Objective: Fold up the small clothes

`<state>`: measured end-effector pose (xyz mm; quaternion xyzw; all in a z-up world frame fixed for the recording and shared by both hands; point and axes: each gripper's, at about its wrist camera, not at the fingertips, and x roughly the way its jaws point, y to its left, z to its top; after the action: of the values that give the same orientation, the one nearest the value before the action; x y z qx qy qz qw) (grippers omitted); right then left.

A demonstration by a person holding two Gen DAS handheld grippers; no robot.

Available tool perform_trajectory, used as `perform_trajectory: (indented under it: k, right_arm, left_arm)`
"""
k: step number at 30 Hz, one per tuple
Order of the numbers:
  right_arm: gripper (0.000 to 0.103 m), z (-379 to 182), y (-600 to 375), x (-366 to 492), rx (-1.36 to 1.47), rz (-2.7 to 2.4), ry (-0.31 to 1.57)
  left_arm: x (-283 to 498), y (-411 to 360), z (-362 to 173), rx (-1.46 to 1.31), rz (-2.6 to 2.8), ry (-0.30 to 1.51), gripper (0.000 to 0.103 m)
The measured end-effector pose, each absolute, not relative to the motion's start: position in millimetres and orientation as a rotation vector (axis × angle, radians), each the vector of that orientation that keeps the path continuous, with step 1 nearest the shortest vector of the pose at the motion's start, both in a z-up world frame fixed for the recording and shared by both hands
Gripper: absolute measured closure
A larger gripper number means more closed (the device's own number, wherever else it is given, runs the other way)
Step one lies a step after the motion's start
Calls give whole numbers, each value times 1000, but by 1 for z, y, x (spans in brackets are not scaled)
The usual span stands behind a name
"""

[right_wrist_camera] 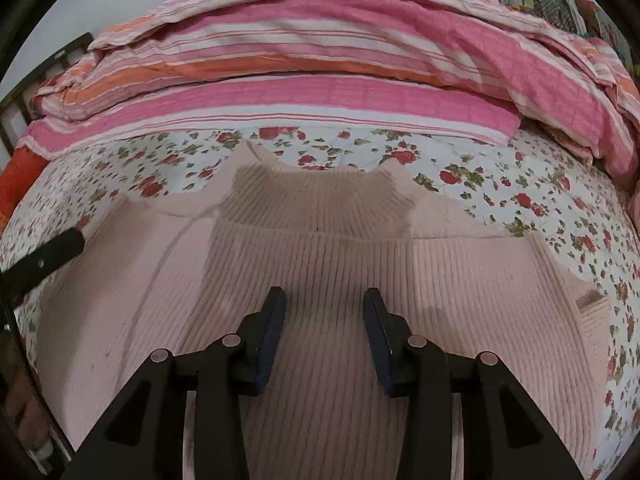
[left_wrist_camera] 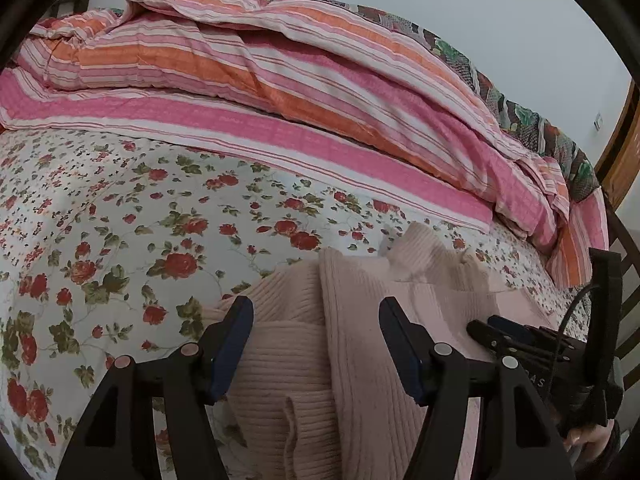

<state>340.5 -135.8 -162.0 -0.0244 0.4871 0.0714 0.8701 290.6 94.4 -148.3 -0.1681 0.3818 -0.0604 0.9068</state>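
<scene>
A pale pink ribbed knit sweater [right_wrist_camera: 320,256] lies flat on the floral bedsheet [right_wrist_camera: 500,184], its high collar pointing toward the far quilt. In the left wrist view the sweater's left side [left_wrist_camera: 352,340] is folded over in layers. My left gripper [left_wrist_camera: 316,308] is open and empty, just above that folded edge. My right gripper [right_wrist_camera: 324,298] is open and empty, over the sweater's chest below the collar. The right gripper also shows at the right of the left wrist view [left_wrist_camera: 520,340]. A left finger [right_wrist_camera: 44,256] shows at the left edge of the right wrist view.
A pink, orange and white striped quilt [left_wrist_camera: 280,92] is heaped along the far side of the bed. A dark patterned blanket [left_wrist_camera: 520,116] lies behind it. A wooden bed frame [left_wrist_camera: 624,152] stands at the right. Floral sheet [left_wrist_camera: 100,240] spreads left of the sweater.
</scene>
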Motion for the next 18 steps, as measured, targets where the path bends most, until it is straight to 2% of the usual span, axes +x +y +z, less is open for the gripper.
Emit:
perform_trajectory:
  k: [18]
  right_arm:
    - [62,-168,-129,354,-90,115,1017]
  left_arm:
    - [292,91,-151,-330,-117,802,40]
